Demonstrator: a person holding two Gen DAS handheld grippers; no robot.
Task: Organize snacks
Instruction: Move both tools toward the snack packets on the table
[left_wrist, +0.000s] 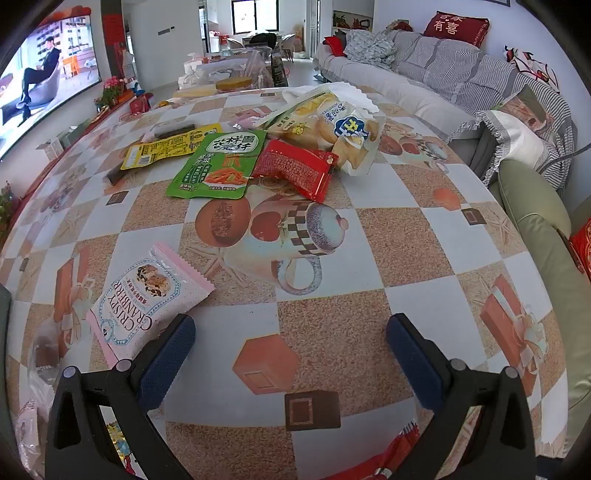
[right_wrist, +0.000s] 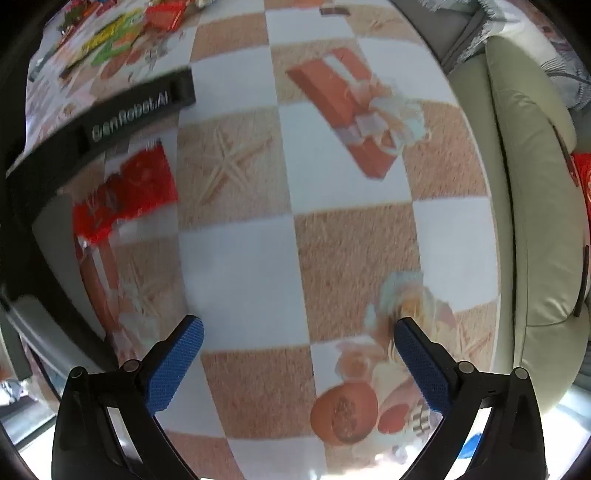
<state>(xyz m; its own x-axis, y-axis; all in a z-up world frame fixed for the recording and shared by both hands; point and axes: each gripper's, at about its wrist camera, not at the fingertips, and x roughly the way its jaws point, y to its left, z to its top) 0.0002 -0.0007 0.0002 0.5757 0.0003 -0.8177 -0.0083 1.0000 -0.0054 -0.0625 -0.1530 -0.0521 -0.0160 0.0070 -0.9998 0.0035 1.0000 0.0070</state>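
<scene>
Snack packets lie on a table under a checked, printed cloth (left_wrist: 388, 229). A pink cranberry crisp packet (left_wrist: 144, 299) rests just ahead of my left gripper's left finger. Farther off lie a green packet (left_wrist: 218, 166), a red packet (left_wrist: 295, 170), a yellow packet (left_wrist: 166, 147) and a bag of buns (left_wrist: 332, 122). My left gripper (left_wrist: 291, 328) stands open over bare cloth. In the right wrist view, my right gripper (right_wrist: 299, 332) points down at the cloth (right_wrist: 240, 266), open, nothing between its fingers. A red packet (right_wrist: 129, 192) lies to its left, beneath the other black gripper (right_wrist: 129, 107).
A green cushioned seat (left_wrist: 535, 206) borders the table's right edge, also in the right wrist view as the seat (right_wrist: 524, 184). A sofa (left_wrist: 424, 74) runs along the far right. A large screen (left_wrist: 48, 70) fills the left wall. Bottles and containers (left_wrist: 229, 79) crowd the table's far end.
</scene>
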